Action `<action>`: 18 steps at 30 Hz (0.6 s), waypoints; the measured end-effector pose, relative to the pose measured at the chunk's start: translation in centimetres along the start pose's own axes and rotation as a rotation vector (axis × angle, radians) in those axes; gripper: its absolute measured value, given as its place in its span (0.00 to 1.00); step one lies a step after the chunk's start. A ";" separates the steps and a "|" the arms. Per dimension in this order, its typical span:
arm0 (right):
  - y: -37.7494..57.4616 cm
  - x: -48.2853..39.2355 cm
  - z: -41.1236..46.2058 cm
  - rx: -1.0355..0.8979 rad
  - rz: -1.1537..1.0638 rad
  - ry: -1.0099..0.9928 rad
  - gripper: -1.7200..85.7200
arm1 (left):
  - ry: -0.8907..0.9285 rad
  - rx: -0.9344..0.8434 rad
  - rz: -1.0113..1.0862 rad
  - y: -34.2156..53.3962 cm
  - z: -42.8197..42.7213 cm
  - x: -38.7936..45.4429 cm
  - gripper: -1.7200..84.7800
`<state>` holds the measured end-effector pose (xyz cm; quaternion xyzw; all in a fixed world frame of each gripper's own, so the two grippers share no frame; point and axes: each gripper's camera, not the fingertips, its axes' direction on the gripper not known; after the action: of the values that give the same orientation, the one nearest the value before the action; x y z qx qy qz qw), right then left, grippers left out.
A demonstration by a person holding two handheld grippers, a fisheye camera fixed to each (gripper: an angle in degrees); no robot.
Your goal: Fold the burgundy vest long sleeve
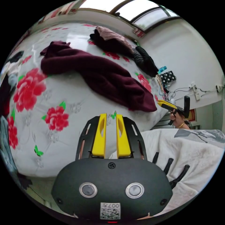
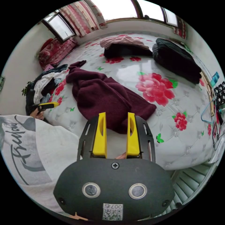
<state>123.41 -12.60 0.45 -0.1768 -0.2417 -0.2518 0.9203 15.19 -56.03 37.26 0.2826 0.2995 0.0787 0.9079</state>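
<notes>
The burgundy long-sleeve garment (image 1: 100,75) lies crumpled and stretched out across the flowered bed cover (image 1: 58,98), and is seen again in the right gripper view (image 2: 103,96). My left gripper (image 1: 110,115) hovers over the near bed edge, short of the garment's hem, its yellow jaws a narrow gap apart with nothing between them. My right gripper (image 2: 116,113) is open just above the garment's near end and holds nothing. Each gripper appears small in the other's view, held in a hand beside the bed: the right gripper (image 1: 164,103) and the left gripper (image 2: 50,104).
A pink and black clothes pile (image 2: 124,46) and a black garment (image 2: 175,56) lie at the far side of the bed. A heap of mixed clothes (image 2: 46,82) sits at one end. Cables and a power strip (image 1: 194,90) hang by the wall. The person's white top (image 1: 187,150) is close by.
</notes>
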 end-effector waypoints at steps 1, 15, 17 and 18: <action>-0.3 1.0 0.0 -0.002 0.013 0.026 0.13 | 0.009 0.001 -0.030 0.9 -0.1 -0.2 0.09; -3.7 -11.9 -3.8 0.110 -0.511 -0.478 0.06 | 0.036 0.080 0.066 0.4 -2.2 7.5 0.14; -3.0 -17.2 -4.8 0.057 -0.726 -0.508 0.07 | 0.024 0.081 0.016 1.1 -2.4 6.9 0.13; -2.9 -17.9 -4.7 0.039 -0.755 -0.508 0.07 | 0.031 0.079 -0.037 1.5 -2.5 6.2 0.14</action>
<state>109.93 -10.29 -12.34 -0.1151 -0.5121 -0.5134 0.6789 18.74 -51.71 33.40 0.3112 0.3215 0.0544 0.8926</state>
